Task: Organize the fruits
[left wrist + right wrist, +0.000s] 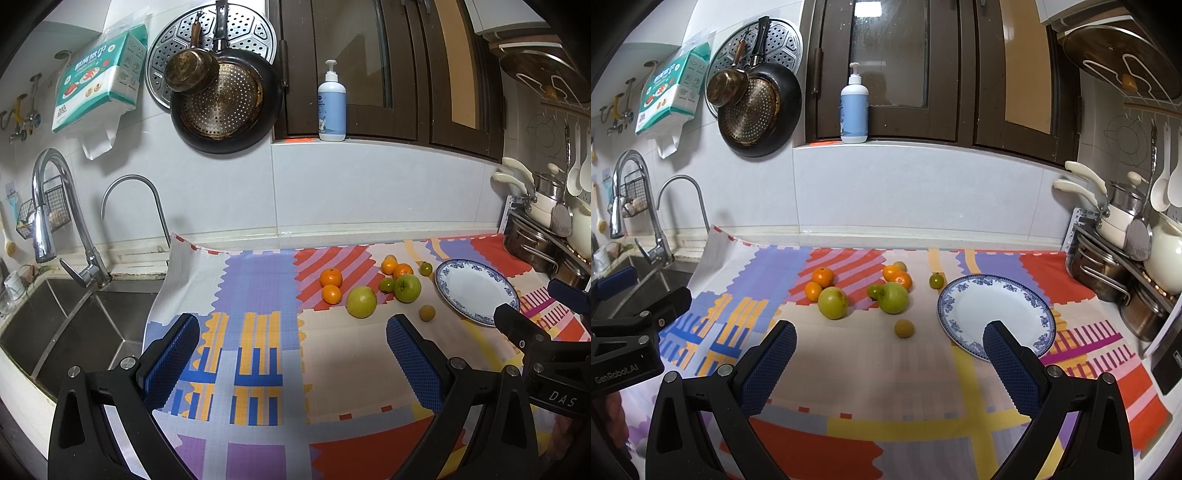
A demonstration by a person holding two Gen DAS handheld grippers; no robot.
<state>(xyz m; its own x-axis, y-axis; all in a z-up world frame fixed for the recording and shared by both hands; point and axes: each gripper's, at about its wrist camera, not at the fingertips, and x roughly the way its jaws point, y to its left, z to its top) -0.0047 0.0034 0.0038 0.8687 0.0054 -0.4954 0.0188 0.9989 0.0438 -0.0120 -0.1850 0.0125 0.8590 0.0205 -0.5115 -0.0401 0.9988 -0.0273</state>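
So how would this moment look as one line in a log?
left gripper: open, empty | right gripper: open, empty | fruits: loose on cloth | plate: bare

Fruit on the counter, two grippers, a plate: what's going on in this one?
A person holds a gripper in each hand above a patterned mat, and nothing has been picked up. The left gripper and right gripper are both open and empty. Oranges, green fruits and a small brownish fruit lie loose on the mat, left of a blue-rimmed plate. The plate holds nothing, so sorting has not started.
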